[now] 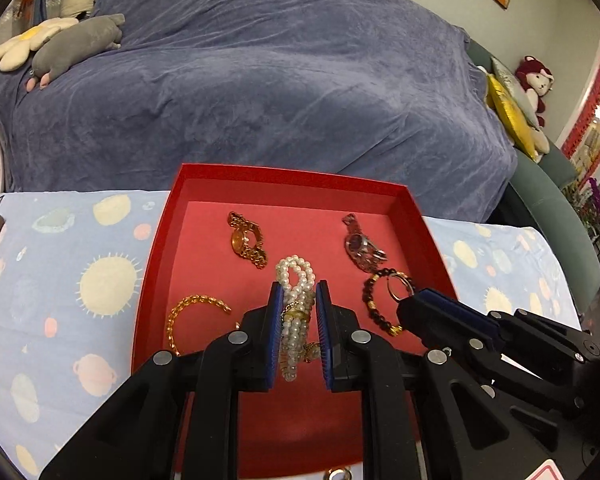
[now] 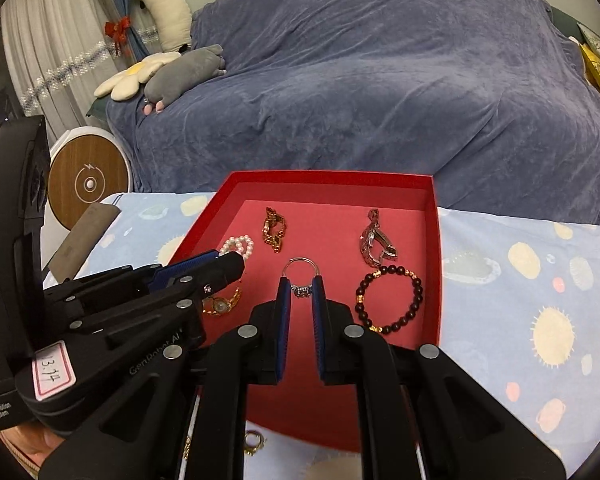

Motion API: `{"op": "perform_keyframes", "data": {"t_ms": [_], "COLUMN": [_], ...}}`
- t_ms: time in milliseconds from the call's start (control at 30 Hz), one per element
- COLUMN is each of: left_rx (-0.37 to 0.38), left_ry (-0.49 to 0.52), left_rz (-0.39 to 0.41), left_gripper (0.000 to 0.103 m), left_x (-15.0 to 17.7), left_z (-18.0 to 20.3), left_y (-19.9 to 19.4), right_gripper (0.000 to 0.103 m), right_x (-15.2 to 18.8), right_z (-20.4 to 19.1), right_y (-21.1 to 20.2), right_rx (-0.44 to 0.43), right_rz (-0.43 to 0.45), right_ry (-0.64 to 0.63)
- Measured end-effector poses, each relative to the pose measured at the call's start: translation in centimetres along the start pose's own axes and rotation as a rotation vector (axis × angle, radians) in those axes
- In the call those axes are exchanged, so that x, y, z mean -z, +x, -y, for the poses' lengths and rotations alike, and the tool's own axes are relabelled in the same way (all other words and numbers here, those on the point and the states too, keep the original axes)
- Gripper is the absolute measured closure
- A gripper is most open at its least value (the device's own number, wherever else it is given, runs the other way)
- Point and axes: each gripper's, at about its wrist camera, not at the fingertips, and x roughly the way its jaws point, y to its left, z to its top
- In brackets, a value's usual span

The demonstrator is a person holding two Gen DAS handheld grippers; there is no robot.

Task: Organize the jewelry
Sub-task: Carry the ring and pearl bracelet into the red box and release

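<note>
Right now the left hand-held gripper (image 1: 298,300) has its blue pads on either side of a pearl bracelet (image 1: 296,280), clamped on its lower strands over the red tray (image 1: 160,240); the pearl loops poke out beyond the fingertips. Just beside it, the right hand-held gripper (image 2: 300,286) is closed on a silver ring (image 2: 300,270), pinching it at the stone setting so the hoop stands up past the pad tips. From the left wrist view that ring (image 1: 400,284) sits against a dark beaded bracelet (image 1: 376,300) with gold spacers, which lies flat near the tray's right wall.

Farther back in the tray a gold watch (image 1: 246,240) lies left of centre and a silver watch (image 1: 362,248) lies to the right, well apart from each other. A gold chain bracelet (image 1: 192,312) curls near the tray's front left. Another small gold watch (image 2: 220,304) shows under the left tool in the right wrist view.

The tray rests on a worktop covered by a pale blue cloth (image 1: 60,280) printed with suns and planets. A small gold earring (image 2: 254,440) lies on that cloth just outside the tray's near edge. Behind stands a sofa under a blue-grey throw (image 1: 260,80), with plush toys (image 1: 72,44) at its left end.
</note>
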Motion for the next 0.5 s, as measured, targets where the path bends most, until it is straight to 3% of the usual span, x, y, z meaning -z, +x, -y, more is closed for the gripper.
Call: {"op": "perform_keyframes", "data": {"t_ms": [367, 467, 500], "left_rx": [-0.033, -0.035, -0.031], "left_ry": [-0.046, -0.068, -0.073], "left_rz": [-0.071, -0.044, -0.027], "left_gripper": [0.087, 0.073, 0.062], "left_x": [-0.4, -0.6, -0.6], "left_z": [-1.7, -2.1, -2.1], "left_y": [3.9, 3.0, 2.4], "right_gripper": [0.092, 0.089, 0.086], "right_x": [0.2, 0.4, 0.4], "right_z": [0.8, 0.9, 1.0], "right_y": [4.9, 3.9, 3.4], "right_rx": [0.038, 0.042, 0.036], "right_rz": [-0.079, -0.062, -0.053], "right_ry": [0.0, 0.002, 0.007]}}
